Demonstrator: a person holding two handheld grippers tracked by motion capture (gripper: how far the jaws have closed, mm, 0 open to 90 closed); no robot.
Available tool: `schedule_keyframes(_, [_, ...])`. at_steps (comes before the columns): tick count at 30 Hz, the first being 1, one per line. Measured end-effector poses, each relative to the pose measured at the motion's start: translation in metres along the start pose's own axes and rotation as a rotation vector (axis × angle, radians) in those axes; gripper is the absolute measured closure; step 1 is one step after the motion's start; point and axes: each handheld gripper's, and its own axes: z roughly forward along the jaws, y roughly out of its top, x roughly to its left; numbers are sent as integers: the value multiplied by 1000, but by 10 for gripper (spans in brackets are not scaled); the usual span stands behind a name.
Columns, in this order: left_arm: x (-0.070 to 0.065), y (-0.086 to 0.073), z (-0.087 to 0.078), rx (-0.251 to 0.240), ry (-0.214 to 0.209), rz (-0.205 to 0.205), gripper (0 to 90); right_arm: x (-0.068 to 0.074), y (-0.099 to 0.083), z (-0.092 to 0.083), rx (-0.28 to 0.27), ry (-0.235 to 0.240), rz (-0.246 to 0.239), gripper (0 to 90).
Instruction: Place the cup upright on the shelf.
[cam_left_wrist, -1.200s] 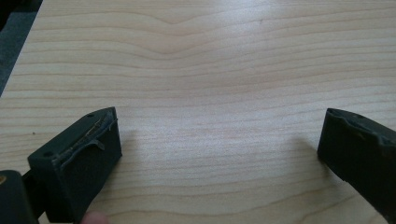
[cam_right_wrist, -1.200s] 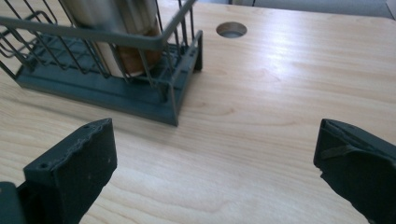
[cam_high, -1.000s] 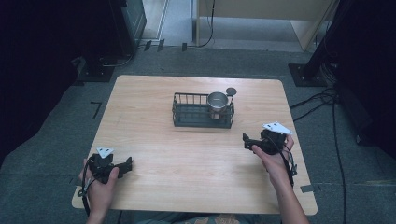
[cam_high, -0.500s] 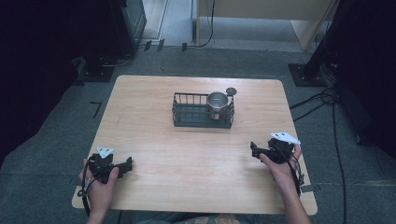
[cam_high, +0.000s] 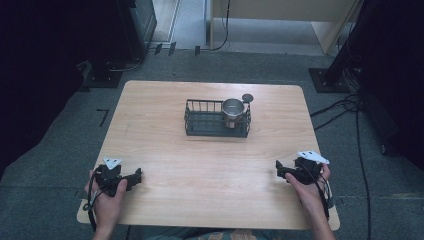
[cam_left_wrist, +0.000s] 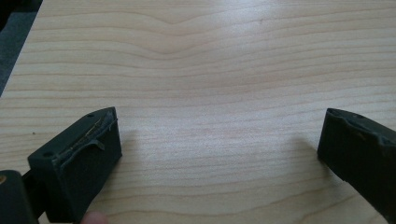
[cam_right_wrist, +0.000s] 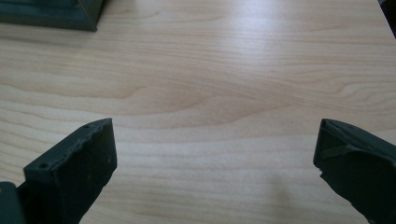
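Note:
A dark wire basket (cam_high: 207, 123) stands at the middle of the wooden table's (cam_high: 210, 165) far half, with a shiny metal cup (cam_high: 232, 112) upright in its right end. My left gripper (cam_high: 137, 176) rests near the front left corner, open, bare wood between its jaws (cam_left_wrist: 219, 135). My right gripper (cam_high: 278, 169) lies near the front right edge, open too, with nothing between its jaws (cam_right_wrist: 215, 144). A corner of the basket (cam_right_wrist: 51, 14) shows at the top left of the right gripper view.
A small round dark thing (cam_high: 247, 98) sits just behind the basket's right end. Dark equipment and cables (cam_high: 345, 105) lie on the grey floor around the table. A light cabinet (cam_high: 280, 20) stands beyond the far edge.
My right gripper has drawn back toward the front right of the table, away from the basket. The left gripper has stayed put.

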Motion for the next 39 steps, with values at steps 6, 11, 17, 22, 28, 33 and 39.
schedule_keyframes(6, [0, 0, 0, 0, 0, 0, 0, -8, -8, -6, 6, -10, 13, 0])
schedule_keyframes(11, [0, 0, 0, 0, 0, 0, 0, -15, -17, -11, 14, -20, 23, 0])
schedule_keyframes(17, [0, 0, 0, 0, 0, 0, 0, -21, -28, -18, 31, -30, 29, 0])
schedule_keyframes(22, [0, 0, 0, 0, 0, 0, 0, -28, -37, -22, 50, -37, 33, 0])
schedule_keyframes(28, [0, 0, 0, 0, 0, 0, 0, -30, -43, -26, 58, -56, 21, 0])
schedule_keyframes(33, [0, 0, 0, 0, 0, 0, 0, -32, -47, -30, 67, -92, -1, 0])
schedule_keyframes(39, [0, 0, 0, 0, 0, 0, 0, -38, -48, -31, 72, -77, 0, 0])
